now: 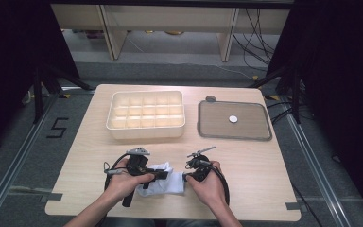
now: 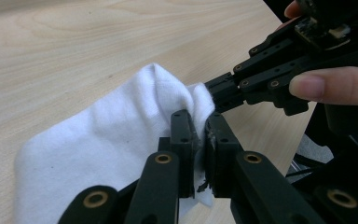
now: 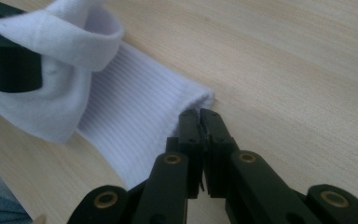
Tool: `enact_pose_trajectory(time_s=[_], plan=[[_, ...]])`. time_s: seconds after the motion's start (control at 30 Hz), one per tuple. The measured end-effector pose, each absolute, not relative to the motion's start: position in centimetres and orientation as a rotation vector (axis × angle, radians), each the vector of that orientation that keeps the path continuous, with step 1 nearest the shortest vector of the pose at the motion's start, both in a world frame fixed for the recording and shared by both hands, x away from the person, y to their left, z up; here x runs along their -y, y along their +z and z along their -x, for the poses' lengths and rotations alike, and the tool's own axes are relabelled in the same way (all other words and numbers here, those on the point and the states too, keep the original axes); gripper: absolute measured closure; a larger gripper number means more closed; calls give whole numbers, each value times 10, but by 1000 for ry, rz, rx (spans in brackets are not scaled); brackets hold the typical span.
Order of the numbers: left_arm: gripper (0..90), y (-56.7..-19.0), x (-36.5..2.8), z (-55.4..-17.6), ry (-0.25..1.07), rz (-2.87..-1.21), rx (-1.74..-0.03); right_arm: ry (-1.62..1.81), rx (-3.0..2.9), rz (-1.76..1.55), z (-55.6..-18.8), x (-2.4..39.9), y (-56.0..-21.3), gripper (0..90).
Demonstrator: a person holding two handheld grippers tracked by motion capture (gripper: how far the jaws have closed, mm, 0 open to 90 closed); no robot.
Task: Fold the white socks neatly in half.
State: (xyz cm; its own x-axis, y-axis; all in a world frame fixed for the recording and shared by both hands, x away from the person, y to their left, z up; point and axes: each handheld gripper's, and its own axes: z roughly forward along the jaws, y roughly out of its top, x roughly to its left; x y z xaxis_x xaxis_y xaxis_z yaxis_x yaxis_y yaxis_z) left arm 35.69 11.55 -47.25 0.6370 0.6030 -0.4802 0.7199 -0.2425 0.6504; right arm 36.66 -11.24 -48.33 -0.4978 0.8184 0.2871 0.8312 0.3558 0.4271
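You have a white sock [image 1: 163, 182] lying on the near part of the wooden table [image 1: 246, 189], between your two hands. Your left gripper [image 1: 163, 176] comes in from the left with its jaws pinched together on a raised fold of the sock; in the left gripper view [image 2: 198, 135] a sliver of white cloth shows squeezed between the jaws. Your right gripper [image 1: 185, 177] comes in from the right, its jaws closed almost completely at the ribbed cuff end of the sock. In the right gripper view [image 3: 200, 122] the cuff's corner lies right at the jaw tips, and it looks as if they hold its edge, though the contact is hard to make out. The sock's far part is bunched up over the flat ribbed part.

Well apart from the sock, at the far side of the table, stands a cream box with many compartments [image 1: 145, 128] on the left, and a grey tray [image 1: 264, 137] on the right with a small white disc [image 1: 233, 119] lying in it.
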Motion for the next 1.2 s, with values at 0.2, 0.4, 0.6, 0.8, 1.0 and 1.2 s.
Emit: enact_pose_trajectory(time_s=[0.2,0.4,0.6,0.8,1.0,1.2], plan=[[826,-478,-112,-358,-176,-1949,-1034,-842,2552,1557,-366,113,-483,879],[825,-480,-107,-358,-166,-1961,-1038,-823,2572,1571,-366,112,-483,879],[823,-484,-103,-360,-162,-1969,-1046,-822,2570,1572,-366,112,-483,878],[817,-486,-100,-361,-165,-1979,-1043,-821,2573,1571,-366,112,-483,876],[806,-490,-96,-361,-172,-1981,-1049,-820,2569,1571,-366,111,-483,873],[789,-494,-92,-362,-174,-1995,-1050,-820,2573,1570,-366,112,-483,868]])
